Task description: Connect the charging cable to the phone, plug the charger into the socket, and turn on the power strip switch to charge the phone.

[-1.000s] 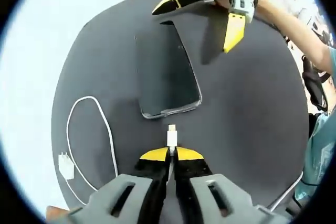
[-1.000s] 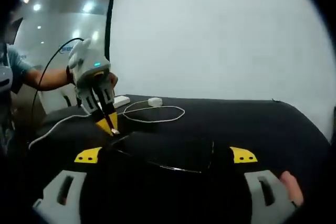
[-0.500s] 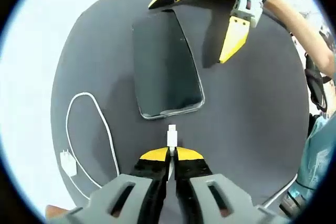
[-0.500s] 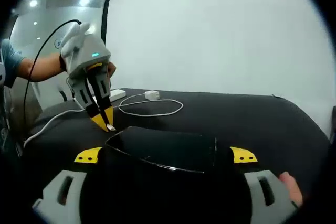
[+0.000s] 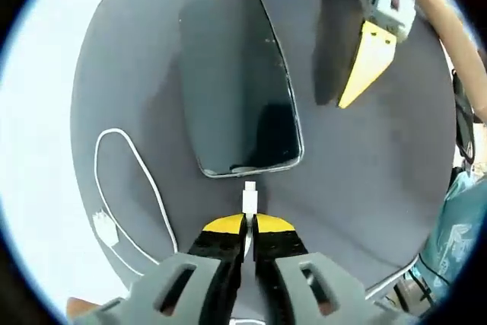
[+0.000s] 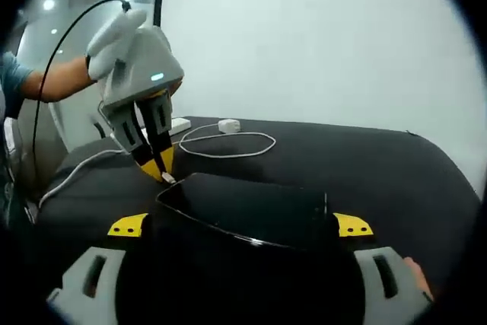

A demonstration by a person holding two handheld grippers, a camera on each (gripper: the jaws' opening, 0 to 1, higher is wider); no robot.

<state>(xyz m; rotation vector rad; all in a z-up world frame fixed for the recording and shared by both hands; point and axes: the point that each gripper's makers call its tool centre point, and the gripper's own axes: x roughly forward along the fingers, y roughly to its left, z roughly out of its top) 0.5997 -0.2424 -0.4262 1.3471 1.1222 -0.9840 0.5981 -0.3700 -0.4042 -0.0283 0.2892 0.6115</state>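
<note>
The left gripper pinches the cable plug just short of the phone lying on the black table. The right gripper is spread wide around the phone's far end.

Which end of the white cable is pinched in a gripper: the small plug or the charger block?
The small plug, shut in the left gripper by the phone. The charger block lies loose on the table.

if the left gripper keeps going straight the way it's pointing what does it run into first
The left gripper holds the white cable plug in shut jaws, aimed at the near short edge of the phone. Going straight on, the plug tip would likely meet that edge first; only a small gap remains, though height alignment is hard to judge.
</note>
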